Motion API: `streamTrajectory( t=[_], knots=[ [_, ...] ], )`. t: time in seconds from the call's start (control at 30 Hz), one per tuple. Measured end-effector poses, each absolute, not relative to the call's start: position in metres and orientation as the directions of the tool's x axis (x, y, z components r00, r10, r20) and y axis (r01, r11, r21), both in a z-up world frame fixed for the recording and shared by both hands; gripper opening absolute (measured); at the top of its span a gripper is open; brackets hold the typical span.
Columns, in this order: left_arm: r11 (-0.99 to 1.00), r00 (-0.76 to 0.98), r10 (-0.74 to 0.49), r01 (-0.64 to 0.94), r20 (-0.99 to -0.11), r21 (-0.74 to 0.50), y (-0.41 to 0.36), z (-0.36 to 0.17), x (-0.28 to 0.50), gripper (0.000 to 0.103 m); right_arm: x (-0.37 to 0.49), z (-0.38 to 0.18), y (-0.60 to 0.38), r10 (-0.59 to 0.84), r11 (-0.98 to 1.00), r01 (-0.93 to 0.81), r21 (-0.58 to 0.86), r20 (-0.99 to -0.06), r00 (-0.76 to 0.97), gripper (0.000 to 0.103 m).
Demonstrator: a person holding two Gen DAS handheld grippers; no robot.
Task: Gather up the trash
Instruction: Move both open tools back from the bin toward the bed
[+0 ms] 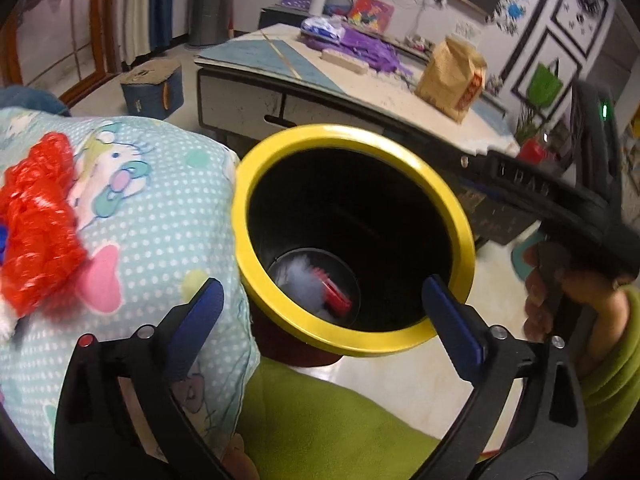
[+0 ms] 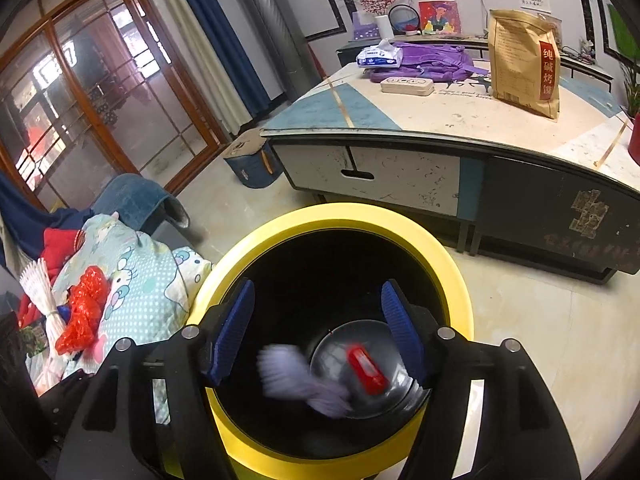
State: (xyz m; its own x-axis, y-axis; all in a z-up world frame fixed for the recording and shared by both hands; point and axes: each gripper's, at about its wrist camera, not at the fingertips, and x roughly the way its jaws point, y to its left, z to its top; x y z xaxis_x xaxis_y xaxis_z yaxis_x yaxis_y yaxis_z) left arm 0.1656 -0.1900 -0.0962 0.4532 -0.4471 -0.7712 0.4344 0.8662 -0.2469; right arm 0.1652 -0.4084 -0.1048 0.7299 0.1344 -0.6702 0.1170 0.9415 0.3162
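Observation:
A black trash bin with a yellow rim [image 1: 276,168] [image 2: 444,248] stands on the floor. At its bottom lie a red wrapper [image 1: 334,294] [image 2: 366,368] and a white crumpled tissue [image 1: 298,280], which is motion-blurred in the right wrist view [image 2: 300,380]. My left gripper [image 1: 322,316] is open and empty over the bin's near rim. My right gripper [image 2: 318,330] is open and empty directly above the bin mouth; its body also shows in the left wrist view [image 1: 560,200]. A crumpled red plastic bag [image 1: 36,224] [image 2: 82,308] lies on a patterned quilt [image 1: 160,200] [image 2: 148,280] left of the bin.
A low table [image 2: 420,120] [image 1: 280,64] behind the bin carries a brown paper bag [image 2: 524,60], purple cloth [image 2: 428,64] and a tissue pack [image 2: 380,54]. A blue stool [image 2: 250,160] stands on the floor. A bundle of white sticks [image 2: 40,300] lies on the bedding.

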Motion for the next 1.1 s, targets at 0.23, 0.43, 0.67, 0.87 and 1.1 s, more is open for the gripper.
streamTrajectory(
  t=[0.23, 0.43, 0.67, 0.87, 1.1],
  knots=[
    [0.891, 0.544, -0.441, 0.360, -0.714, -0.276, -0.162, -0.069, 0.159, 0.092, 0.158, -0.088, -0.396, 0.131, 0.951, 0.083, 0.297, -0.632, 0.764, 0.067],
    [0.905, 0.623, -0.424, 0.324, -0.657, -0.277, -0.140, -0.045, 0.149, 0.092, 0.149, -0.067, -0.377, 0.151, 0.960, 0.025, 0.280, -0.589, 0.794, 0.072],
    [0.931, 0.705, -0.364, 0.257, -0.609, -0.258, -0.109, -0.024, 0.139, 0.092, 0.142, -0.048, -0.355, 0.202, 0.959, -0.048, 0.279, -0.555, 0.807, 0.074],
    [0.953, 0.770, -0.292, 0.187, -0.568, -0.237, -0.079, -0.008, 0.128, 0.092, 0.134, -0.037, -0.328, 0.242, 0.959, -0.117, 0.258, -0.532, 0.812, 0.076],
    [0.966, 0.815, -0.225, 0.114, -0.533, -0.233, -0.046, 0.004, 0.121, 0.092, 0.125, -0.031, -0.299, 0.287, 0.953, -0.186, 0.238, -0.521, 0.804, 0.077]
  ],
)
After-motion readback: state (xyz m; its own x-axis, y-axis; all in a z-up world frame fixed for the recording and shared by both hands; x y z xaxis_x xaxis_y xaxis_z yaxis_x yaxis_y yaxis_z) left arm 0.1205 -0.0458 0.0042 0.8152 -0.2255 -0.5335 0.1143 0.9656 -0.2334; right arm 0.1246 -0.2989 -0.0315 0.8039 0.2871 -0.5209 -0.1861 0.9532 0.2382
